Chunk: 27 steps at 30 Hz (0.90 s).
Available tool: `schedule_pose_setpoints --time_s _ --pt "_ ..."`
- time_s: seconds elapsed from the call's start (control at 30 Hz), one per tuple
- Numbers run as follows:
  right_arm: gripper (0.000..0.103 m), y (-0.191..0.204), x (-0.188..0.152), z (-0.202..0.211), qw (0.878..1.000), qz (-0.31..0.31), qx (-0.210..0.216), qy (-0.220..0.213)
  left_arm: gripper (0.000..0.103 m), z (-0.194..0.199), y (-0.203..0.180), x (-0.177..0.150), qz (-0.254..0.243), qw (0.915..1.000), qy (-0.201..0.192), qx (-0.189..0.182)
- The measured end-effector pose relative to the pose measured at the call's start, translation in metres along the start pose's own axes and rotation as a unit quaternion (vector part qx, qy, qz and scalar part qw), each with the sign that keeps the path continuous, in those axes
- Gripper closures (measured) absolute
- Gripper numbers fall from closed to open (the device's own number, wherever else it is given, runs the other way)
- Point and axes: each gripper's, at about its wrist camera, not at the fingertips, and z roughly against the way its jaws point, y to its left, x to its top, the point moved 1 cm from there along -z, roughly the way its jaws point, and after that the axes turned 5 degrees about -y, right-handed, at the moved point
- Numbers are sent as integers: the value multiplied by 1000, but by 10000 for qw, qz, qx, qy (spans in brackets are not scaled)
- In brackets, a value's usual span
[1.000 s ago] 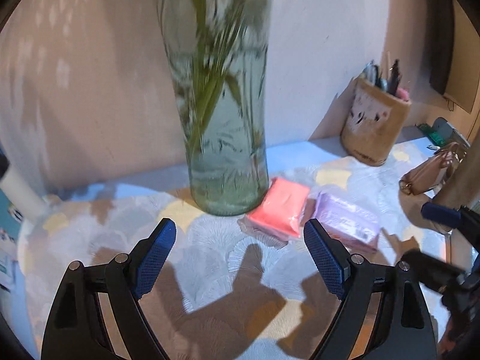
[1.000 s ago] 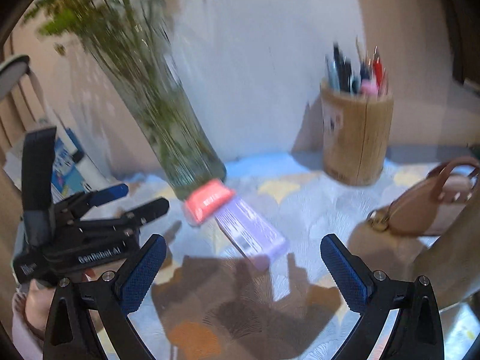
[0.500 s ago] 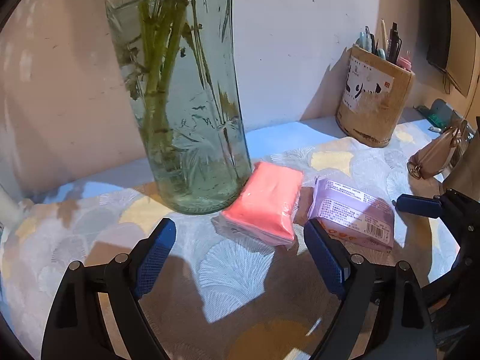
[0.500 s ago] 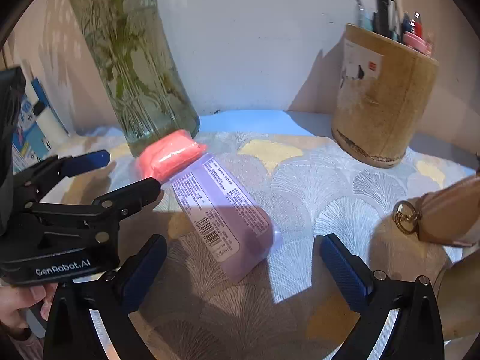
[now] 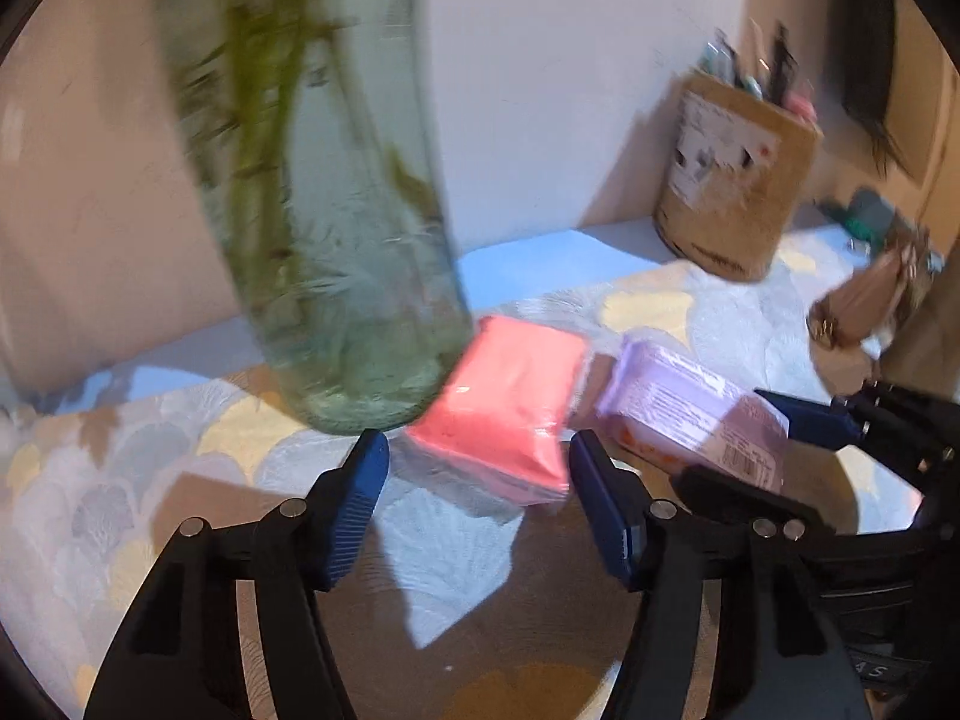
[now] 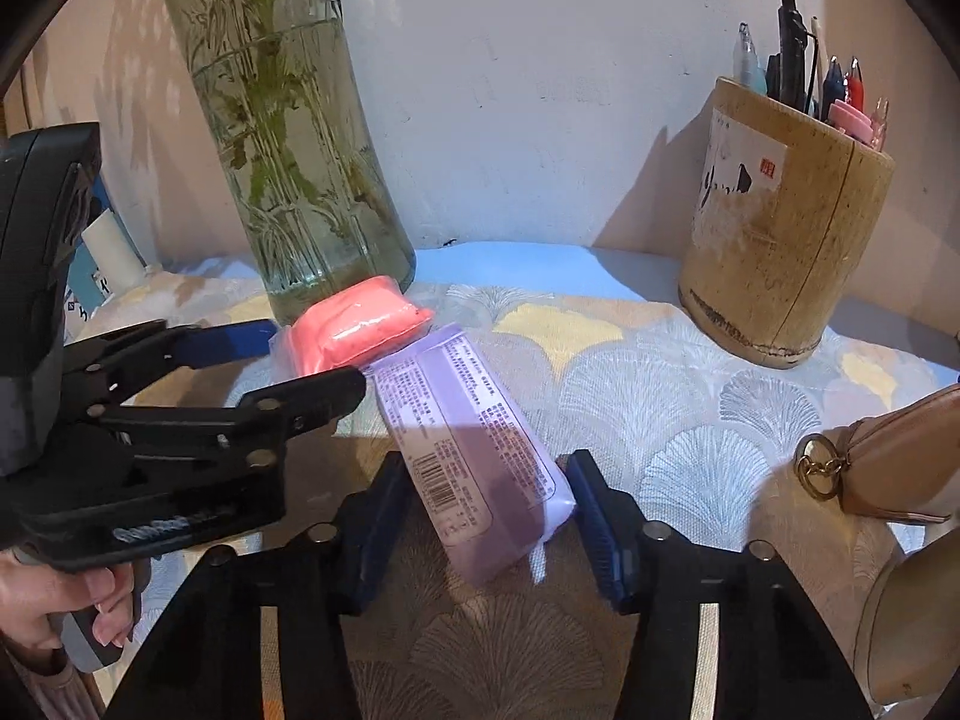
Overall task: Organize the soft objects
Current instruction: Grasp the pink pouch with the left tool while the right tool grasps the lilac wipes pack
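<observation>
Two soft tissue packs lie side by side on the patterned cloth by the vase. My left gripper point(image 5: 478, 459) has the near end of the pink pack point(image 5: 504, 414) between its blue pads; its jaws are closing, and a small gap shows at the left pad. This view is blurred. My right gripper point(image 6: 489, 474) straddles the near end of the purple pack point(image 6: 474, 438), which has printed text and a barcode. These jaws are closing too, and both pads touch the pack's sides. The pink pack point(image 6: 354, 324) rests against the purple one's far end.
A tall glass vase point(image 6: 288, 180) with green stems stands just behind the pink pack. A round wooden pen holder point(image 6: 780, 252) sits at the back right by the wall. A tan purse point(image 6: 888, 468) lies at the right. A hand point(image 6: 48, 606) grips the left tool.
Both grippers have come down and forward onto the packs. Both pairs of jaws have narrowed from wide open, the left around the pink pack and the right onto the purple one.
</observation>
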Motion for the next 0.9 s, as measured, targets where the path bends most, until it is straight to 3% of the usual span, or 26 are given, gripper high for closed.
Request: schedule_pose_setpoints --time_s 0.1,0.2,0.23,0.43,0.53,0.6,0.63,0.67,0.73,0.83,0.9 --pt "58 -4 -4 5 9999 -166 2 -24 54 -6 -8 7 -29 10000 -7 -90" --pt "58 -12 -10 12 9989 -446 105 -64 56 -13 -9 12 81 9998 24 -163" --pt "59 -14 -12 15 9985 -523 135 -75 91 -12 -10 13 106 9997 14 -201" --pt "59 -24 -33 42 9954 -933 135 -138 92 11 -5 -8 593 9968 152 -516" --pt "60 -23 -46 57 9946 -1020 138 -106 92 32 -7 -18 588 9961 90 -651" --pt "60 -21 -55 68 9941 -1059 199 -99 89 41 -10 -11 454 9965 -94 -699" --pt "59 -20 -60 72 9939 -1075 229 -112 72 41 -12 -6 404 9966 -127 -700" --pt "59 -20 -64 75 9934 -1104 257 -148 45 38 -17 5 303 9975 -137 -629" --pt "59 -20 -68 78 9923 -1176 322 -195 12 26 -28 23 60 9988 -158 -451" --pt "59 -23 -71 77 9892 -1365 481 -242 12 9 -49 43 -490 9982 -174 -305" --pt "59 -25 -72 78 9868 -1481 598 -275 13 -13 -60 54 -770 9968 35 -190"
